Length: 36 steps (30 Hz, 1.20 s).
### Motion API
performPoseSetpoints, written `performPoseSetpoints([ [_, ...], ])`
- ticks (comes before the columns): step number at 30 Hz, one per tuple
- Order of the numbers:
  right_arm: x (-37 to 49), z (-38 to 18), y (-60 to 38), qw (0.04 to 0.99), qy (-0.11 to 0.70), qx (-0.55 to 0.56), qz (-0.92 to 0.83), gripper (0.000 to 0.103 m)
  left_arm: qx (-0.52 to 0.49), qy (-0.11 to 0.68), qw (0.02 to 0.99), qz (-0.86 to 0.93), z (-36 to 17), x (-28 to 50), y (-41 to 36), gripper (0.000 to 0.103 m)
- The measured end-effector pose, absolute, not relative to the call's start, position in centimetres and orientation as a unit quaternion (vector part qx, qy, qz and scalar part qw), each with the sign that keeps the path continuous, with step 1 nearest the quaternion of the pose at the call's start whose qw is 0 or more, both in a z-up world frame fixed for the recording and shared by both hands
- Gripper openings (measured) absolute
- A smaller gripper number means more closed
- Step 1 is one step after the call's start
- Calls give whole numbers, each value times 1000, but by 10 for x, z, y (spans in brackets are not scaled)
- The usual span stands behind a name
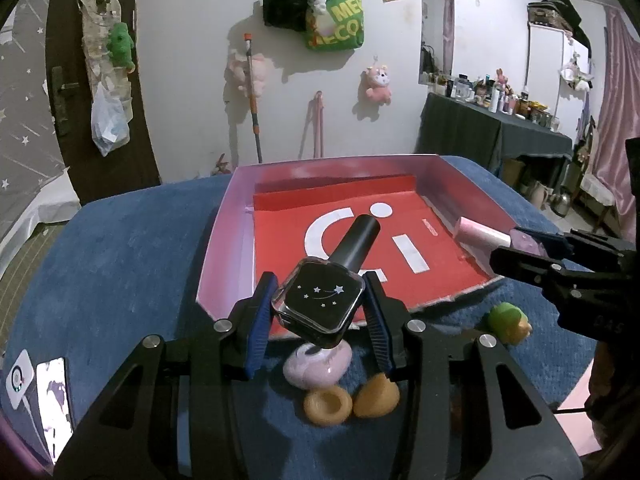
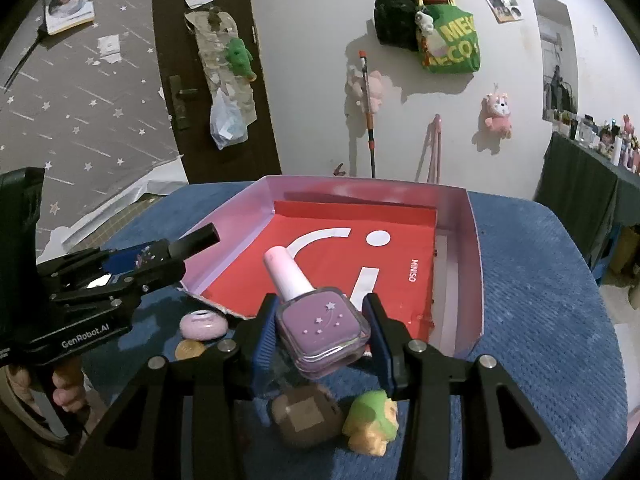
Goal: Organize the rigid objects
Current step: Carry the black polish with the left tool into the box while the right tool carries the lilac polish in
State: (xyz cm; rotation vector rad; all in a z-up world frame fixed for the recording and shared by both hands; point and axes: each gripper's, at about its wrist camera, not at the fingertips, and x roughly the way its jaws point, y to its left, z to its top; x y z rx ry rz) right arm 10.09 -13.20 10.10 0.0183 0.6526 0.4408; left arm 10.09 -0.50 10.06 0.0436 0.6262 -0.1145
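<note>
Left tool: we see the left gripper [image 1: 318, 312] clamped narrowly on a square black nail-polish bottle with a silver star print and a black cylindrical cap [image 1: 320, 304]; its blue pads press both sides of the glass body.
Right tool: we see the right gripper [image 2: 322, 330] clamped the same way on a square lilac nail-polish bottle with a pale pink cap [image 2: 320, 320].
Where the bottles are: we judge both to be held in the air at the near edge of the tray, caps pointing over it, neither resting on anything.
Tray: the shallow pink-walled cardboard tray with a red printed floor [image 2: 474, 240] sits on the blue textured cloth [image 2: 540, 300]; we see nothing lying in it.
Done so far: we count two bottles picked up, none placed.
Still loose on the cloth: a glossy lilac rounded jar [image 1: 318, 366], two small tan cup-shaped pieces [image 1: 328, 404] side by side, a green-and-yellow toy figure [image 2: 372, 426] and a brown rounded object with a paler square patch [image 2: 306, 420].
Progress: we judge the task to be early; both bottles still need setting down inside the tray, and then the loose pieces remain.
</note>
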Motion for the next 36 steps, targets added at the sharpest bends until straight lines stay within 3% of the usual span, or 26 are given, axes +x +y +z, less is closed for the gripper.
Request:
performPoseSetpoints([
  [18,164,94,-123,913,359,-13,195,45,22,343,938,-51,98,173,1,41],
  [36,245,63,-125,890,428,1,157,45,29,421,905,-49,55,250,-14,41],
])
